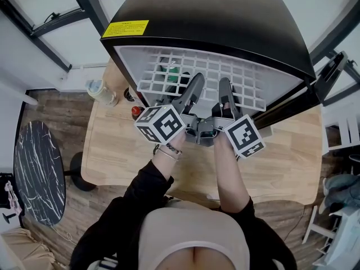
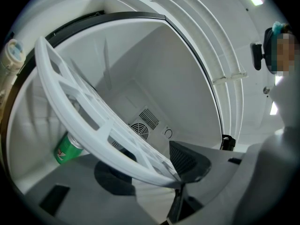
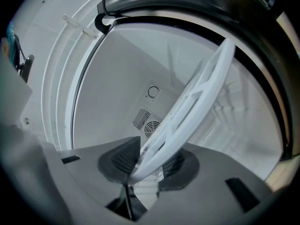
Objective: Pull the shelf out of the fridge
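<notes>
Presently both pairs of pads (image 3: 119, 159) are clamping the near rim of the shelf (image 1: 236, 75), left gripper (image 1: 195, 82) just beside right gripper (image 1: 225, 86), apparently spreading the pull evenly. Shelf is projecting part-way from the fridge (image 1: 214, 21), whose side walls are flanking it closely; room toward the person is standing open.

On the tabletop (image 1: 287, 167): fridge (image 1: 225, 21), opening toward the person. From the opening juts the shelf (image 1: 225, 75); left tongs (image 1: 194, 88) and right tongs (image 1: 225, 90) sit side by side at its front edge. Inside, under the shelf at left: can (image 2: 65, 149). Left of fridge, on tabletop: bottle (image 1: 101, 91).
</notes>
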A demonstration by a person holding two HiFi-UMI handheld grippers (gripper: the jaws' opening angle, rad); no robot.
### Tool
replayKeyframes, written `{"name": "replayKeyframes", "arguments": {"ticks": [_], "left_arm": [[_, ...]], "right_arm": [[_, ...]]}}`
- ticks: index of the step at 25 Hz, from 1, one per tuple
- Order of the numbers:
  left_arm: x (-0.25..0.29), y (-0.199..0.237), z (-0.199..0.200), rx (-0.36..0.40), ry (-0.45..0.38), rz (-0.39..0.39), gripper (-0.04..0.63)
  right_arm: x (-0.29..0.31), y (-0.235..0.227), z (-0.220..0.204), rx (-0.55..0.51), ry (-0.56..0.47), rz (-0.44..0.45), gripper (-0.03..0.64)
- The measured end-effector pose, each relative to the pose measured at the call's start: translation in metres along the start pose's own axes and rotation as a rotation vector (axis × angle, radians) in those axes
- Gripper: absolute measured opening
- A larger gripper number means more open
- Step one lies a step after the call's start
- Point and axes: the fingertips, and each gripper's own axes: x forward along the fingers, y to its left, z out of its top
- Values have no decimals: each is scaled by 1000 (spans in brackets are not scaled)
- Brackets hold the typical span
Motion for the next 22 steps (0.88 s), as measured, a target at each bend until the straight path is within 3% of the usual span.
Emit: {"name": "replayKeyframes", "arguments": {"ticks": [22], "left_arm": [[-9,-3,-2,-8,7,7,218]], "right_arm": [[-10,2,-2,-5,4,-7,132]]}}
